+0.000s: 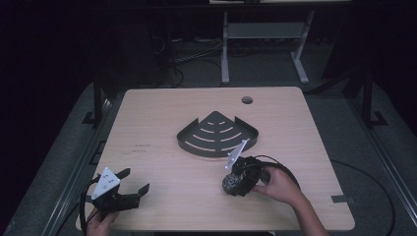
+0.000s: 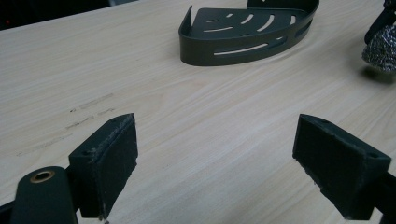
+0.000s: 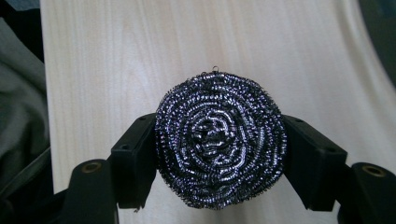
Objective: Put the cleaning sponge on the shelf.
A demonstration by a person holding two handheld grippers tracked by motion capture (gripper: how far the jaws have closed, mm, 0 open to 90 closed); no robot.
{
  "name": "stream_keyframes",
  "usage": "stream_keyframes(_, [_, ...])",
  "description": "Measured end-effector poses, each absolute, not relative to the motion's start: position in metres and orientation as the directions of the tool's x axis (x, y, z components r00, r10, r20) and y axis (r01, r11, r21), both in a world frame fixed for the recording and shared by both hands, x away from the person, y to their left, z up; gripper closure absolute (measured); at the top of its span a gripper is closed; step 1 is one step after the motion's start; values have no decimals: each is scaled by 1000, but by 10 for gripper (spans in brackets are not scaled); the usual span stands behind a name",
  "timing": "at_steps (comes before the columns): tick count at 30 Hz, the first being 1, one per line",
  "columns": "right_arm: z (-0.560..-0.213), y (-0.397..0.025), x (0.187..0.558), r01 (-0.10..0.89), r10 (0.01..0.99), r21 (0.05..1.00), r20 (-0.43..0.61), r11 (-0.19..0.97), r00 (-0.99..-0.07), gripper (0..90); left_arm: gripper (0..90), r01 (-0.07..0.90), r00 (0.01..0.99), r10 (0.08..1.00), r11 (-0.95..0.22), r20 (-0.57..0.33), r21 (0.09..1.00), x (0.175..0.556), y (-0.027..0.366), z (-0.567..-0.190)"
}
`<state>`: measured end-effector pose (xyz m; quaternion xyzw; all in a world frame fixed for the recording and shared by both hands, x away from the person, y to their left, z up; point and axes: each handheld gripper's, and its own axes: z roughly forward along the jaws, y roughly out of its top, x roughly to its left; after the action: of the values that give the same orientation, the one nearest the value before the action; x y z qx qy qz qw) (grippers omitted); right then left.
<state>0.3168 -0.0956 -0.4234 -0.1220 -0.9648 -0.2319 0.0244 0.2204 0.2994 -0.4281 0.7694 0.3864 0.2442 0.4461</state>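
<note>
A round steel wool scourer (image 3: 219, 140) of coiled silver wire sits squeezed between the two black jaws of my right gripper (image 3: 219, 161), which is shut on it. From above, the scourer (image 1: 232, 184) hangs just over the wooden table (image 1: 162, 113), in front of a dark slotted corner shelf basket (image 1: 218, 133). My left gripper (image 1: 132, 181) rests near the table's front left edge, its jaws wide apart with nothing between them. In the left gripper view the basket (image 2: 243, 32) lies ahead and the scourer (image 2: 382, 46) is at the right edge.
A round cable hole (image 1: 247, 100) is at the table's far right. White metal frame legs (image 1: 225, 49) stand on the floor behind the table. Faint print marks (image 1: 141, 148) lie on the tabletop left of the basket.
</note>
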Motion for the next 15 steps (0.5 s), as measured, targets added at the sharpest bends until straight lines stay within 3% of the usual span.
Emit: stream_keyframes(15, [-397, -97, 339, 245, 227, 444, 94, 862, -969, 318, 132, 374, 585, 810, -307, 34, 875, 221, 298, -428])
